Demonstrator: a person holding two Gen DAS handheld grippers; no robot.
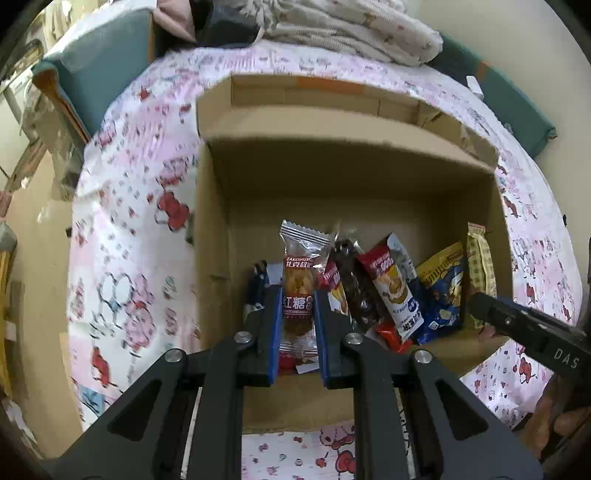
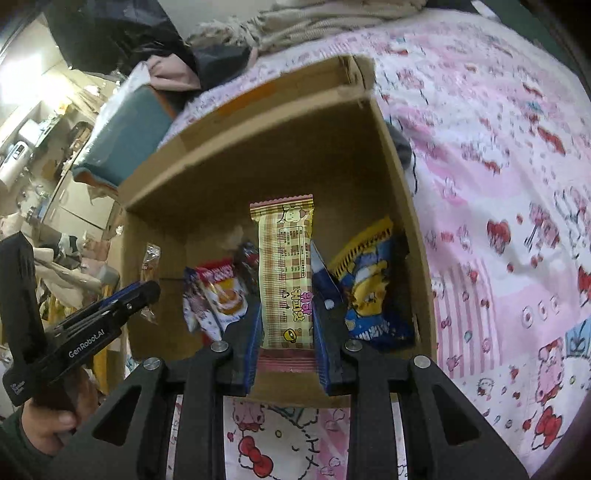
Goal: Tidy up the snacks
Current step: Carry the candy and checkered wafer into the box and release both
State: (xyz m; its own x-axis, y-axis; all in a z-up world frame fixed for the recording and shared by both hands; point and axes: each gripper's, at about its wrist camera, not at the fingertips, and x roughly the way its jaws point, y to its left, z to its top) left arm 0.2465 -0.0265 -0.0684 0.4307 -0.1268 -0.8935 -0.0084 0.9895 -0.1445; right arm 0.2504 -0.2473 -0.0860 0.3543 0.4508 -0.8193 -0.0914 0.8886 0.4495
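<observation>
An open cardboard box (image 1: 212, 221) lies on a pink patterned bedsheet and holds several snack packets. My left gripper (image 1: 297, 301) is shut on a clear packet with a red label (image 1: 298, 280), held upright over the box's left side. In the right wrist view, my right gripper (image 2: 288, 306) is shut on a yellow checked packet (image 2: 286, 266), upright over the box (image 2: 406, 229). A red-and-white packet (image 1: 393, 284) and a blue-and-yellow packet (image 2: 369, 291) lean inside between the two. The left gripper (image 2: 147, 291) also shows at the left of that view.
The pink cartoon-print sheet (image 2: 498, 221) surrounds the box. Folded blankets (image 1: 351, 26) and dark clothing lie behind it, with a teal cushion (image 1: 96, 62) at the back left. A hand (image 2: 55, 417) grips the left tool's handle. Cluttered furniture stands far left.
</observation>
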